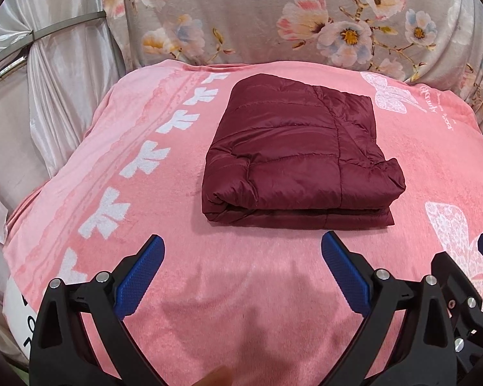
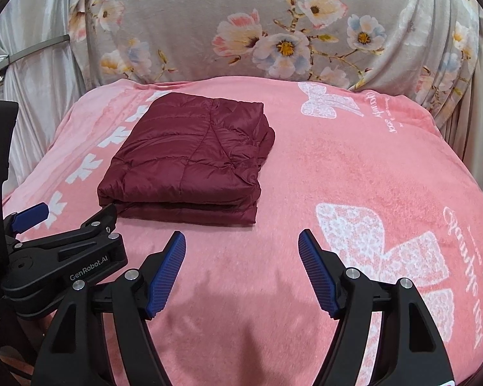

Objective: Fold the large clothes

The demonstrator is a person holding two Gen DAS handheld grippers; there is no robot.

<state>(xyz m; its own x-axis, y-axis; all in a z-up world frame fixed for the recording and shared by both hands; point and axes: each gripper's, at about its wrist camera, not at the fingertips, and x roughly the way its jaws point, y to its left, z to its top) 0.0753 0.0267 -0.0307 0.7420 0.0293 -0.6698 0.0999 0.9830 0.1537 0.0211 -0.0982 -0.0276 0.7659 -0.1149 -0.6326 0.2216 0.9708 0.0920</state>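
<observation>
Pink blanket (image 1: 80,167) with white bows covers the bed before us, floral drape (image 1: 241,16) behind. On it lies the maroon quilted jacket (image 1: 299,154), already folded into a thick rectangle. Our left gripper (image 1: 241,251) and right gripper (image 2: 241,247) both stand wide, holding nothing — the bundle sits just ahead, its folded edge running across us, nearer the left hand, ahead-left of the right.

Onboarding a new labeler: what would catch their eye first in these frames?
A folded maroon puffer jacket lies as a neat stack on the pink bow-print blanket, just beyond both grippers. The left gripper and right gripper stand open and empty over bare blanket. A floral sheet drapes behind.
</observation>
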